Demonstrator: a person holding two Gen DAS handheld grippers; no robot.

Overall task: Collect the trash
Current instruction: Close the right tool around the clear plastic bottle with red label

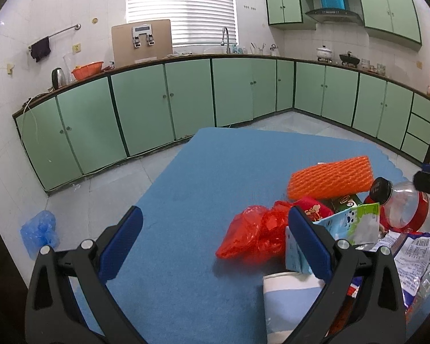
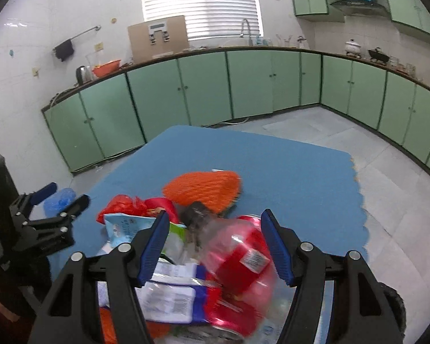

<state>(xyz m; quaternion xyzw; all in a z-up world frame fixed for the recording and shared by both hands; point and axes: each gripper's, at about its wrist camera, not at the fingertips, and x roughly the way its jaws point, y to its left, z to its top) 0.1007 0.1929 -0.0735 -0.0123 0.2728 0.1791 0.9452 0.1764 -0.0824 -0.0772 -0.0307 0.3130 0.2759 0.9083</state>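
So the trash is all heaped on the near right part of the blue mat [image 1: 203,177], and I'll use the clear bottle [image 2: 238,255] with the red label as the anchor.

The right tool [image 2: 215,243] has its blue pads spread wide, and the bottle lies tilted between them with its dark cap [image 2: 196,210] pointing away. It's blurry there, so I can't say the pads press on it; there looks to be a gap on the left side at least. No earlier shot to compare with.

Just beyond the bottle's cap is the orange foam net [image 2: 203,189]. Left of the bottle sits a light blue and green pouch [image 2: 126,226], and past that a crumpled red plastic bag [image 2: 120,205]. Under and in front of the bottle there's a white and blue wrapper with a barcode [image 2: 172,298].

The left tool [image 1: 215,240] is also wide, nothing in it, hovering over bare mat well left of the bottle, with the red bag just beside its right-hand finger. A blue and white cup-like thing [image 1: 289,301] lies near that same finger.

A blue plastic bag [image 1: 38,229] sits on the floor off the mat's left edge.
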